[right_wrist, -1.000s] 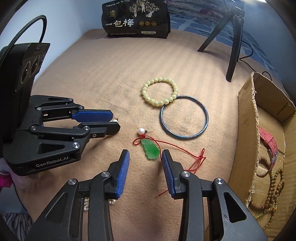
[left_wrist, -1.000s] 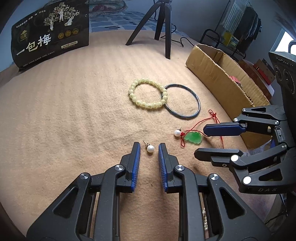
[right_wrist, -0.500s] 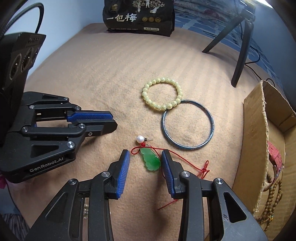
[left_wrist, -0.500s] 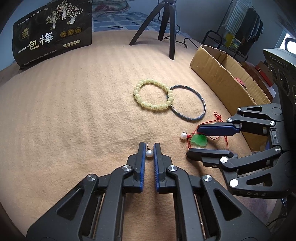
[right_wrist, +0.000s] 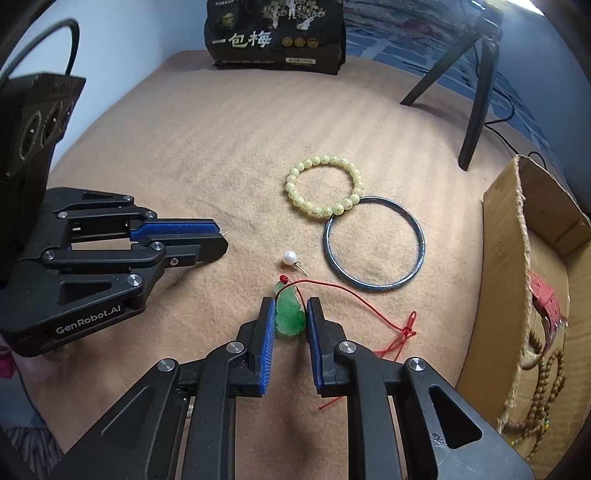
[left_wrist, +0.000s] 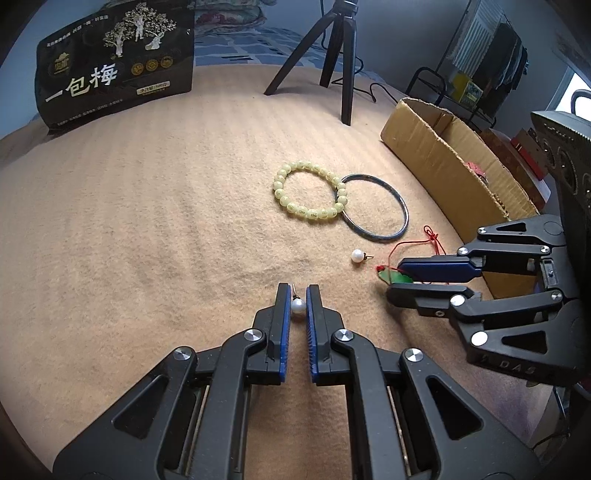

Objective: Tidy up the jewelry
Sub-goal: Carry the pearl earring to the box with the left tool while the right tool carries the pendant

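My left gripper (left_wrist: pixel 297 297) is shut on a pearl earring (left_wrist: pixel 297 305), pinched between its blue pads just above the tan blanket. My right gripper (right_wrist: pixel 290 312) is shut on a green jade pendant (right_wrist: pixel 290 314) whose red cord (right_wrist: pixel 354 295) trails right on the blanket. A second pearl earring (right_wrist: pixel 290 257) lies loose just beyond the pendant. A yellow bead bracelet (right_wrist: pixel 323 192) touches a dark bangle (right_wrist: pixel 373 244) further out. The right gripper shows at the right of the left wrist view (left_wrist: pixel 406 277), the left gripper at the left of the right wrist view (right_wrist: pixel 218 240).
An open cardboard box (right_wrist: pixel 535 266) stands at the right with a red strap and brown bead strings inside. A black snack bag (right_wrist: pixel 275 33) stands at the far edge. A black tripod (right_wrist: pixel 476 92) stands at the back right.
My left gripper closed on the pearl earring. My right gripper moved forward around the jade pendant and closed on it.
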Action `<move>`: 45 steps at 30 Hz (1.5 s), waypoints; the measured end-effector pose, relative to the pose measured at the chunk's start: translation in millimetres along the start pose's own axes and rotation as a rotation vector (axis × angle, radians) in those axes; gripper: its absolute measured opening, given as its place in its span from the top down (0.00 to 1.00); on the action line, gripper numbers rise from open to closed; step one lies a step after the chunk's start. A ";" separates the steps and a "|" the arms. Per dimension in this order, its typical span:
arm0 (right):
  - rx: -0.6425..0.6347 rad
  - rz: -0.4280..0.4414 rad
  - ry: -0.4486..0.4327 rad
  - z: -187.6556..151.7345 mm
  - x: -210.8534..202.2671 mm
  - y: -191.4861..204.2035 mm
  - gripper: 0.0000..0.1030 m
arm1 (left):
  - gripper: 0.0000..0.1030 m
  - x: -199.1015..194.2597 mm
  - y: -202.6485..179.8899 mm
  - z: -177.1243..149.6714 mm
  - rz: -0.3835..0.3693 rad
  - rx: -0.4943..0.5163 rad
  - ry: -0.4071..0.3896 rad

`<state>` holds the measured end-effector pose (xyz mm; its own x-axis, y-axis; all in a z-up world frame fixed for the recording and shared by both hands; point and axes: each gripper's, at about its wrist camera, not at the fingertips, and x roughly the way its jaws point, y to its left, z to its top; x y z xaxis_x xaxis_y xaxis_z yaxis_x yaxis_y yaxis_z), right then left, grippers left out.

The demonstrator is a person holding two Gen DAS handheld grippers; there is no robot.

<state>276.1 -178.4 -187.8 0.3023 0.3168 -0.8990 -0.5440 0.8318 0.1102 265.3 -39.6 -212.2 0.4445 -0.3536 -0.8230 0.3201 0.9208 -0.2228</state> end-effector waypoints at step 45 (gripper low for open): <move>0.175 -0.105 -0.346 -53.3 -202.4 -60.3 0.85 | 0.94 -108.9 -119.4 16.9 -0.121 0.107 -0.184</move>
<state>206.0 -317.0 -35.0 0.6114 0.3362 -0.7163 -0.3641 0.9233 0.1226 192.9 -113.8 -87.2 0.5390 -0.4935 -0.6826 0.4628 0.8506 -0.2495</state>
